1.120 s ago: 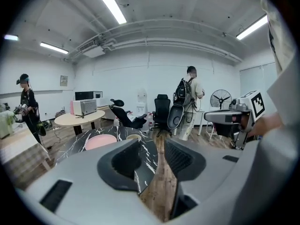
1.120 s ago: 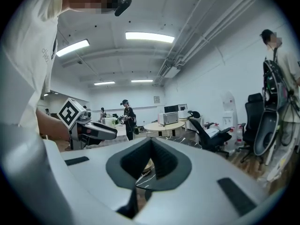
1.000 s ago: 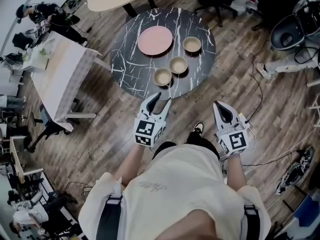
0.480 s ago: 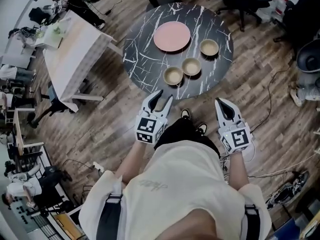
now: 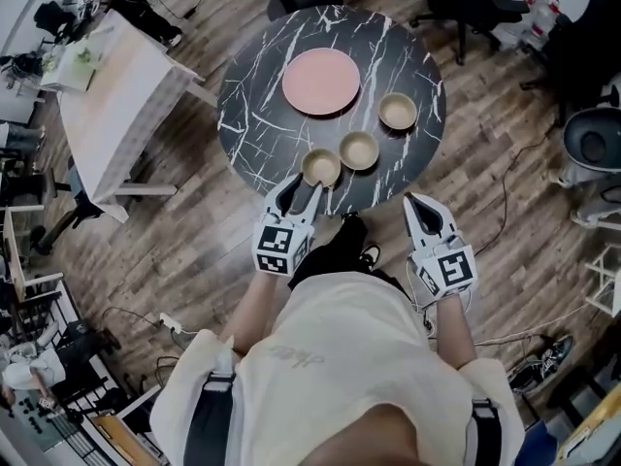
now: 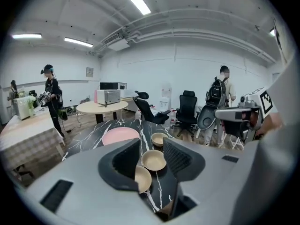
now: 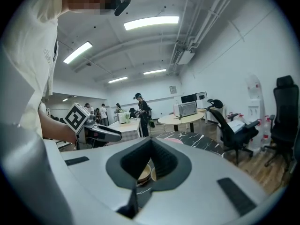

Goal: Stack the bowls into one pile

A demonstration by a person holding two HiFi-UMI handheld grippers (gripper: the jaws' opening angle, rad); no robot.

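Three tan bowls stand apart on the round black marble table [image 5: 252, 115]: a near bowl [image 5: 321, 167], a middle bowl [image 5: 359, 150] and a far bowl [image 5: 398, 111]. My left gripper [image 5: 297, 188] is open and empty, its tips at the table's front edge just short of the near bowl. In the left gripper view the near bowl [image 6: 143, 178], middle bowl [image 6: 154, 159] and far bowl [image 6: 159, 138] line up between the spread jaws of the left gripper [image 6: 151, 144]. My right gripper [image 5: 419, 206] hangs shut and empty, off the table's front right edge. The right gripper [image 7: 151, 140] shows bowls [image 7: 144, 173] below its joined tips.
A pink plate [image 5: 320, 81] lies behind the bowls. A cloth-covered table [image 5: 112, 115] stands to the left, office chairs [image 5: 466, 8] at the back right. Wooden floor surrounds the marble table. People stand far off in both gripper views.
The person has stepped toward the marble table. Both grippers now sit closer to its front edge, the left one reaching the near bowl. The bowls have not moved.
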